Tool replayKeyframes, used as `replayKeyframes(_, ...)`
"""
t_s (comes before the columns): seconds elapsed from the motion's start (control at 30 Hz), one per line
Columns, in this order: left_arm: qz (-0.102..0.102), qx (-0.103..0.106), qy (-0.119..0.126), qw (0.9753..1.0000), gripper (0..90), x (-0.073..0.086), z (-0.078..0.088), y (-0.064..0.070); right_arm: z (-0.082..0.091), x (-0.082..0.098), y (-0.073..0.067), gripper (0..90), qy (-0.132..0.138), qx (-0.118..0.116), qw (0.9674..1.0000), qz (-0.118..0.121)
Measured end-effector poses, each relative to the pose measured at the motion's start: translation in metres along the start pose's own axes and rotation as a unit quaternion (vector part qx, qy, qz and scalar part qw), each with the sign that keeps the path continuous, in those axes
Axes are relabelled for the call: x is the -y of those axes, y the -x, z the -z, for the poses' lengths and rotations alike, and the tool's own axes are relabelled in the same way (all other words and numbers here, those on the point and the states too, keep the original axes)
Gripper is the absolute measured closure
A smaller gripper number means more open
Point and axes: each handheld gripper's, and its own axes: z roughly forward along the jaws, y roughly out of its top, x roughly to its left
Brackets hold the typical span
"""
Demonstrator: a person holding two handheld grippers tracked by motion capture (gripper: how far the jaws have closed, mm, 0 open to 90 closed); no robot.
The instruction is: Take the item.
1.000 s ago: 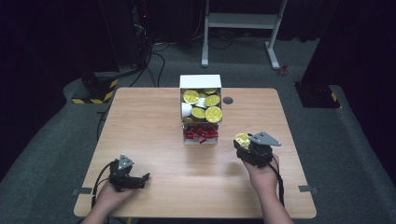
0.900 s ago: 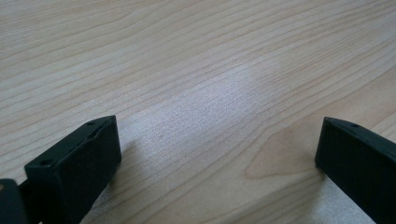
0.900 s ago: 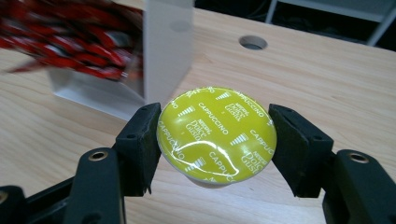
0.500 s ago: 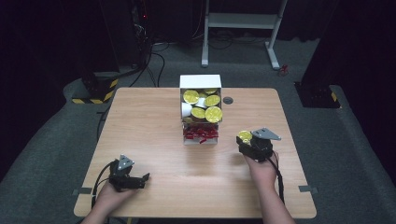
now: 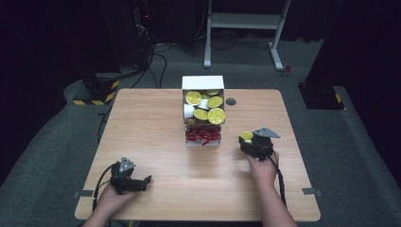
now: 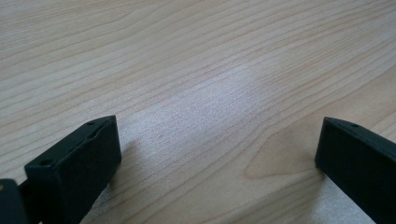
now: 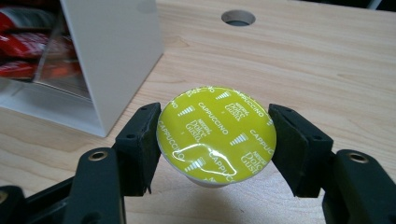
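My right gripper (image 7: 212, 144) is shut on a coffee capsule (image 7: 215, 133) with a yellow foil lid marked cappuccino; the pads press its rim from both sides, lid up, just above the wood. In the high view that right gripper (image 5: 250, 141) and capsule (image 5: 246, 136) hover right of the white dispenser box (image 5: 203, 109), which holds several more yellow-lidded capsules above a compartment of red packets (image 5: 203, 135). My left gripper (image 5: 142, 182) rests low on the table's front left, jaws wide apart with bare wood between them, as the left gripper view (image 6: 217, 154) shows.
The wooden table (image 5: 151, 118) has a round cable hole (image 5: 231, 101) behind the box, also seen as a hole (image 7: 238, 17) ahead of the capsule. The box's white side wall (image 7: 112, 51) stands close on the capsule's left. Dark floor, cables and a metal stand lie beyond the far edge.
The right hand has carried the capsule a little forward and lower, toward the table beside the box. The left hand has stayed put.
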Motion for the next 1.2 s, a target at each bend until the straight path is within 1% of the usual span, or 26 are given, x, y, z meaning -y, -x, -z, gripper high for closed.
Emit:
replayKeyframes(0.07,0.000,0.000,0.000,1.0000,0.6,0.000,0.000,0.000,-0.003,0.000,0.001,38.0,-0.001,0.004,1.0000,-0.003)
replayKeyframes(0.1,-0.007,-0.002,-0.001,1.0000,0.7,0.000,0.001,-0.001,-0.003,0.000,0.001,38.0,-0.001,0.006,1.0000,-0.006)
replayKeyframes(0.17,-0.004,0.001,-0.001,1.0000,0.7,0.000,0.001,-0.001,-0.004,0.000,0.002,38.0,-0.001,0.007,0.9999,-0.007)
replayKeyframes(0.23,-0.005,0.001,-0.001,1.0000,0.7,0.000,0.000,-0.001,-0.008,-0.001,0.004,38.0,-0.005,0.018,0.9998,0.000)
replayKeyframes(0.33,-0.005,0.001,-0.002,1.0000,0.7,0.000,0.000,-0.001,-0.010,-0.001,0.006,38.0,-0.008,0.019,0.9998,-0.003)
replayKeyframes(0.4,-0.002,0.002,-0.001,1.0000,0.6,0.000,0.000,0.000,-0.012,-0.003,0.008,38.0,-0.009,0.017,0.9998,0.003)
replayKeyframes(0.47,-0.003,0.002,0.000,1.0000,0.6,-0.001,0.000,0.000,-0.013,-0.004,0.009,38.0,-0.008,0.018,0.9998,-0.007)
replayKeyframes(0.57,-0.004,0.002,0.000,1.0000,0.7,0.000,0.000,0.000,-0.015,-0.005,0.009,38.0,-0.013,0.019,0.9997,-0.002)
replayKeyframes(0.73,-0.003,0.002,0.000,1.0000,0.8,0.000,0.000,0.000,-0.020,-0.003,0.004,38.0,-0.023,0.017,0.9996,-0.004)
replayKeyframes(0.83,-0.004,0.003,0.000,1.0000,0.8,0.000,0.000,0.000,-0.024,-0.002,0.002,38.0,-0.029,0.018,0.9994,0.002)
replayKeyframes(0.9,-0.004,0.003,0.000,1.0000,0.8,0.000,0.000,0.000,-0.028,0.001,0.004,37.9,-0.037,0.021,0.9991,-0.009)
replayKeyframes(0.93,-0.004,0.003,0.000,1.0000,0.8,0.000,0.000,0.000,-0.028,0.001,0.004,37.9,-0.037,0.021,0.9991,-0.009)
replayKeyframes(0.97,-0.004,0.003,0.000,1.0000,0.8,0.000,0.000,0.000,-0.032,0.003,0.005,37.9,-0.043,0.027,0.9987,-0.009)
replayKeyframes(1.2,-0.004,0.004,0.000,1.0000,0.8,0.000,0.000,0.000,-0.036,0.006,0.006,37.8,-0.049,0.028,0.9983,-0.015)
